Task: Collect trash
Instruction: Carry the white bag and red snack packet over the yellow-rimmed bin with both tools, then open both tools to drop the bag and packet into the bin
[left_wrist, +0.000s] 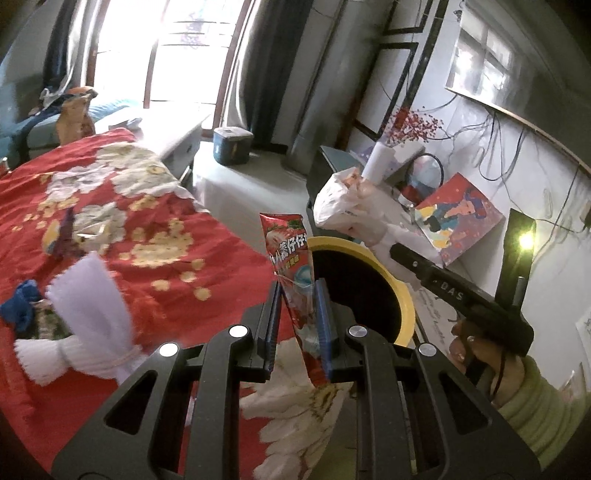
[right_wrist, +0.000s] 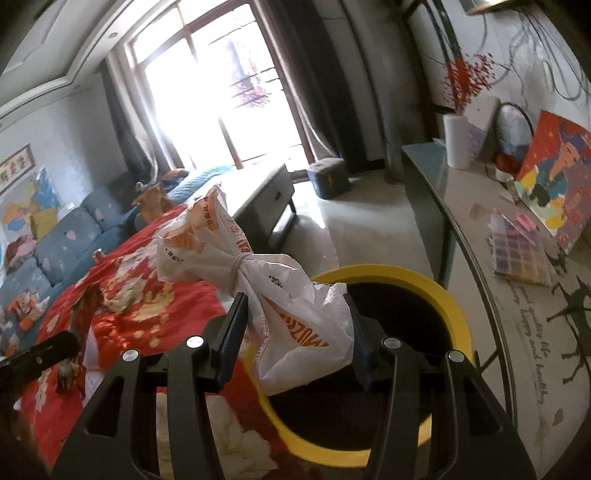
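My left gripper (left_wrist: 298, 291) is shut on a red snack wrapper (left_wrist: 291, 266) that stands up between its pads, just left of the yellow-rimmed bin (left_wrist: 402, 291). In the left wrist view the right gripper's black body (left_wrist: 461, 295), held by a hand, reaches over the bin with a white tied bag (left_wrist: 343, 199) at its tip. My right gripper (right_wrist: 295, 306) is shut on that white plastic bag (right_wrist: 295, 314) with orange print, knotted with a rubber band, hanging above the near-left rim of the bin (right_wrist: 454, 306). The bin's inside is dark.
A red floral cloth (left_wrist: 147, 229) covers the table beside the bin, with a white fluffy bundle (left_wrist: 88, 317), a blue scrap (left_wrist: 22, 306) and a clear wrapper (left_wrist: 81, 229) on it. A side table (right_wrist: 480, 221) with a white vase (right_wrist: 458, 140), painting and bead box stands right.
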